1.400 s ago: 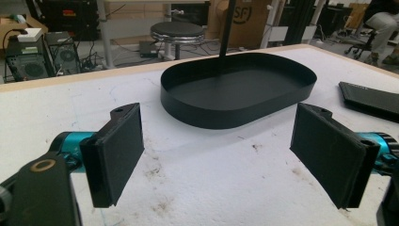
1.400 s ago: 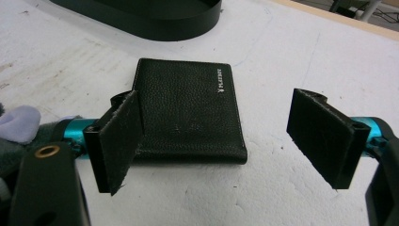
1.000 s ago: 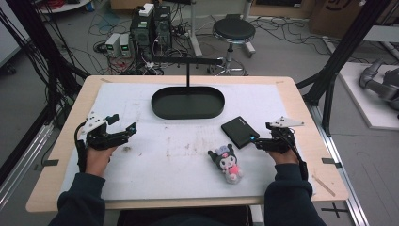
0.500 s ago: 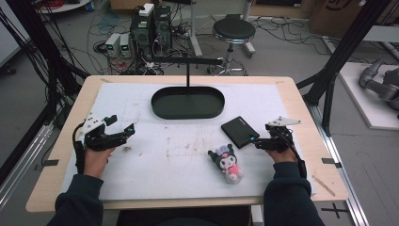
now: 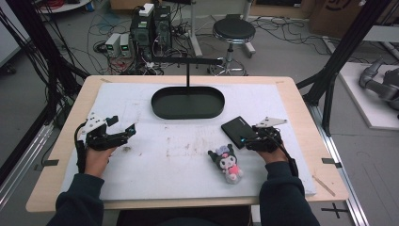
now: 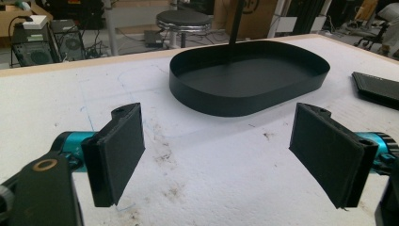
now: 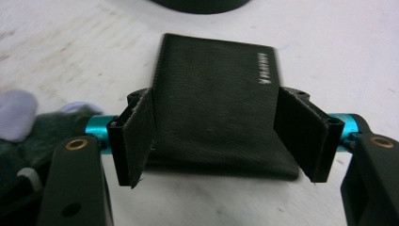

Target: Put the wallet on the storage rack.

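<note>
Fingers [image 7: 141,136] of my right gripper [image 7: 219,141] are closing around the flat black fabric wallet [image 7: 214,99], not yet clamping; it's looking light and floppy, so I'm taking its side edges. Left gripper [image 6: 230,155] is sitting with fingers apart.

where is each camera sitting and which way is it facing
High view: fixed above the person's side, looking forward and down on the table; both forearms and the left tool and right tool show.
Left gripper view: rides the left tool, looking across the table at the black tray; its open jaws show.
Right gripper view: rides the right tool, looking down at the black wallet between its closing jaws.
Shared: the wallet's edge and the tray.
</note>
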`<action>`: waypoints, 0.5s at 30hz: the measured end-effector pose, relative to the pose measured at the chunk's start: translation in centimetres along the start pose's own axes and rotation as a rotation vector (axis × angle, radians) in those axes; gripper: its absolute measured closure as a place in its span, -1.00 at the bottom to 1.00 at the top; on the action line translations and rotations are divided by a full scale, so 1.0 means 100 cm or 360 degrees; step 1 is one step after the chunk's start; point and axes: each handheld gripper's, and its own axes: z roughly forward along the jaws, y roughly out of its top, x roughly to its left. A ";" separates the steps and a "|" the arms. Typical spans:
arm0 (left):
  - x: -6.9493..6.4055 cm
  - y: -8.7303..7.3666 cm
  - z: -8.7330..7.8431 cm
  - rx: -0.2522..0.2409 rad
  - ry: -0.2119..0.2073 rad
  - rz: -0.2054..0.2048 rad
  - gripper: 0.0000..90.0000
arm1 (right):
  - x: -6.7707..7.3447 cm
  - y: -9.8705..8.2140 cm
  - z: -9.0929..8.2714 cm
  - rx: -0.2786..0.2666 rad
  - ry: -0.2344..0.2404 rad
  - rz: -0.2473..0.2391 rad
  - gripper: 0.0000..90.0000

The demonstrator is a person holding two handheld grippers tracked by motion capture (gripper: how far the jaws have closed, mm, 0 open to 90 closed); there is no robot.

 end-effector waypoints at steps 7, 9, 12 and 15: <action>0.000 0.000 0.000 0.0010 -0.0003 0.0002 -0.60 | 0.016 0.003 0.017 0.0108 0.0040 -0.0146 -0.32; -0.001 -0.001 0.000 0.0008 -0.0006 -0.0005 -0.60 | 0.018 0.003 0.018 0.0124 0.0037 -0.0164 -0.30; -0.001 -0.001 0.000 0.0009 -0.0006 -0.0008 -0.60 | 0.021 0.002 0.021 0.0158 0.0006 -0.0229 -0.11; 0.000 -0.001 0.000 0.0018 -0.0006 -0.0009 -0.59 | 0.020 0.002 0.021 0.0173 -0.0018 -0.0238 0.03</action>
